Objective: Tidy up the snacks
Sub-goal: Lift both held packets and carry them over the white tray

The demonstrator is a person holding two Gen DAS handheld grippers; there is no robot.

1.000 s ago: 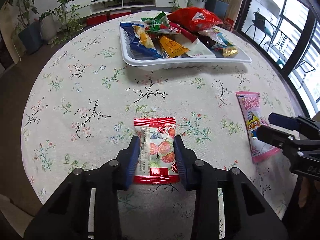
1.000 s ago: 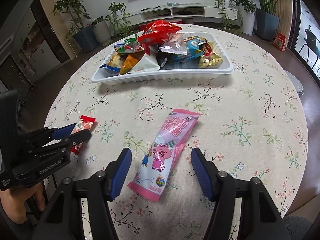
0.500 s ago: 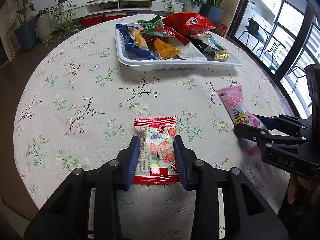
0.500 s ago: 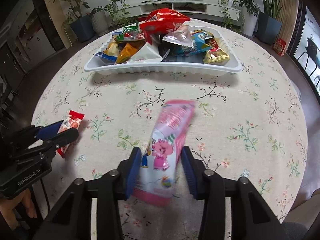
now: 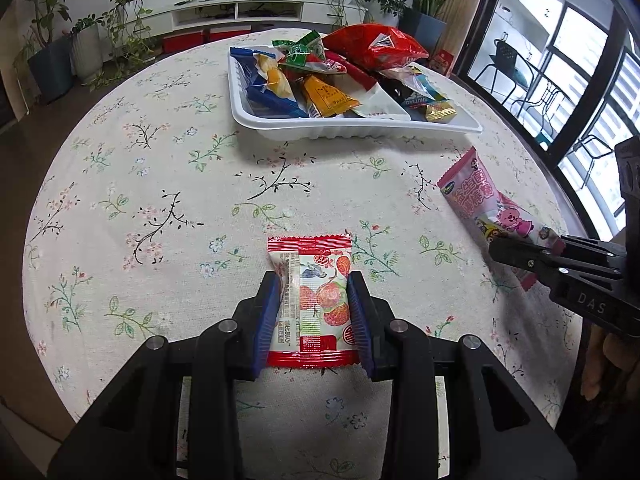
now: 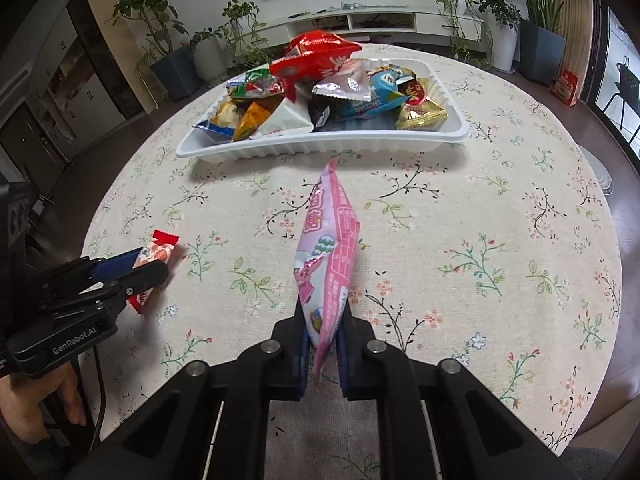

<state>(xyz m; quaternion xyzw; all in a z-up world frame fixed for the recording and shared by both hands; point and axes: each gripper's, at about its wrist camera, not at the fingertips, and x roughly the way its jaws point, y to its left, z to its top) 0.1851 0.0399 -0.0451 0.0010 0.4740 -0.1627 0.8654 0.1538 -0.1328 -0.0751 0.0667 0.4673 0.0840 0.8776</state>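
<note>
A: Left gripper [image 5: 316,312]: blue pads pressed against both long edges of the red-and-white snack packet [image 5: 311,300], which lies flat on the floral tablecloth [image 5: 160,200] between them. Grasping, then?

B: Yes, clenched on that packet. Its upper sealed edge sticks out just past the fingertips; its lower red edge sits back between the finger bases.

A: Right gripper [image 6: 323,340]: jaws closing, nearly together, with the pink snack pouch [image 6: 330,248] pinched between the pads at its near end.

B: Grasping the pouch. The wrapper is squeezed into a narrow ridge and runs straight ahead of the fingers, its far tip pointing at the white tray [image 6: 320,148].

A: Is the pouch off the cloth?

B: Its near end is raised in the jaws. From the left camera the far end seems to touch the cloth, but I cannot tell for sure.

A: Beyond both pairs of fingers: the tray, well ahead on the table, heaped with wrapped snacks. A large red bag [image 6: 316,56] tops the pile; a gold packet [image 6: 420,114] lies at the right end, an orange one [image 5: 326,98] toward the left.

B: Beside the right fingers, off to their left, the other tool shows with a hand [image 6: 36,412] beneath it.

A: Farthest out: potted plants [image 6: 208,56] and a low white shelf unit [image 6: 372,20] behind the table
</note>
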